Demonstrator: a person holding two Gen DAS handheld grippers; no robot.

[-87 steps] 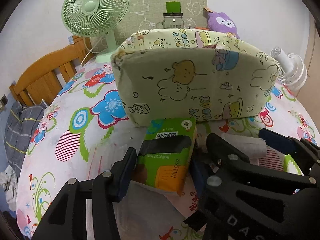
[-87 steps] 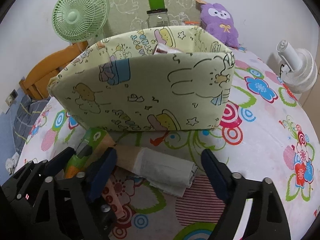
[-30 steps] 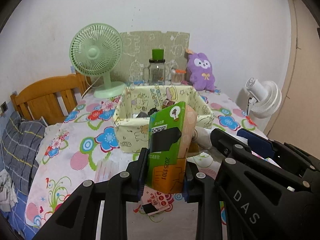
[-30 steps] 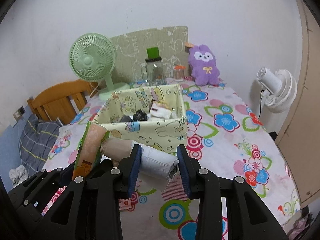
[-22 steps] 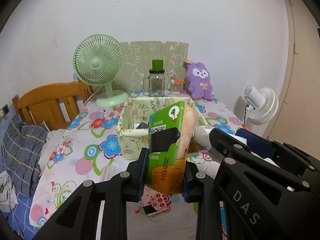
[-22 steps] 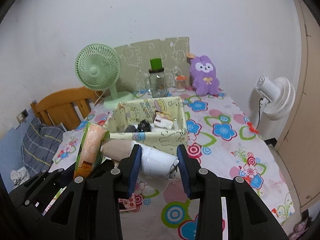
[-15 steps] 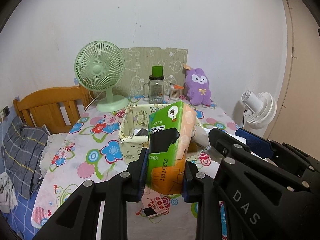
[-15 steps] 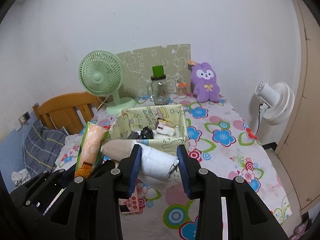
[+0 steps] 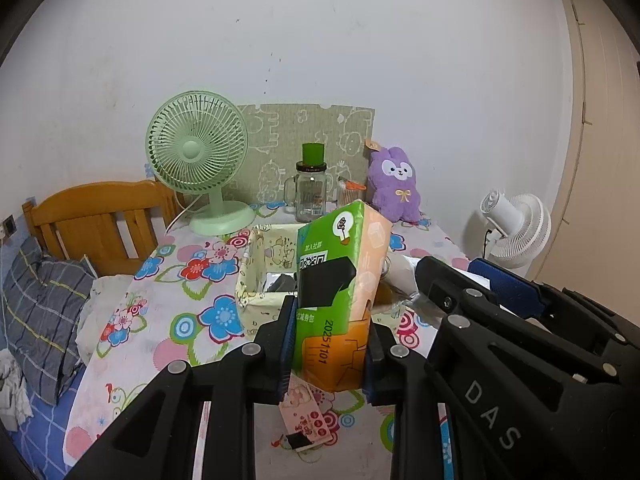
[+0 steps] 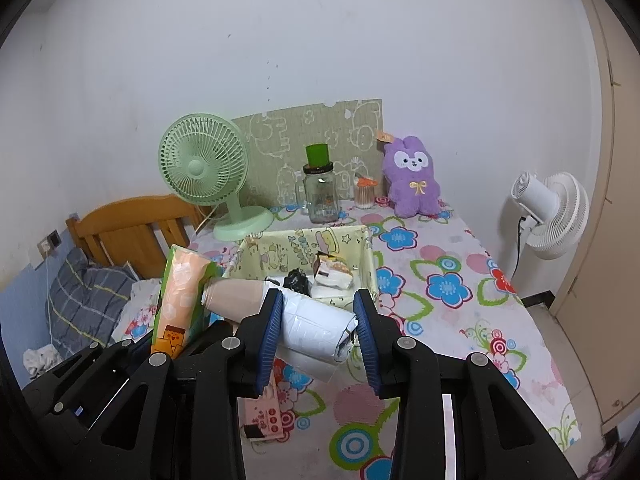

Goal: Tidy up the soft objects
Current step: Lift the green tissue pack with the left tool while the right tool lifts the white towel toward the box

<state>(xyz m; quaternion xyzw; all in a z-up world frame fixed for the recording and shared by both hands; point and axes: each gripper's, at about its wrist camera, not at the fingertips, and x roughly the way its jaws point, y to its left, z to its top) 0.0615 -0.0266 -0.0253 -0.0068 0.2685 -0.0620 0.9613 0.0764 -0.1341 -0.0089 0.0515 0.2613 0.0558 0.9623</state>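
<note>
Above the flowered tablecloth (image 10: pixel 460 264), you hold both loads clear of the surface, so the step in hand reads as the carry toward the fabric storage box (image 10: pixel 370 258). Your left gripper (image 9: pixel 326 340) pinches the green-and-orange tissue pack (image 9: pixel 340 280) upright, its pads pressed on the pack's lower sides. Your right gripper (image 10: pixel 318 332) clamps the rolled white-and-beige bundle (image 10: pixel 308 316), which lies crosswise between the pads, its beige end projecting toward 9 o'clock, just beside the tissue pack. In the right wrist view the box sits at 12 o'clock from the gripper, open-topped and already holding several small items. A pink patterned packet (image 10: pixel 264 412) lies on the cloth below the grippers, at 6 o'clock. The next move probably calls for advancing both loads over the box rim, lowering each into a free area, and only then spreading the fingers. Stagger the two releases, since the loads sit close together and the box interior is partly occupied. The packet probably needs collecting afterwards.
</note>
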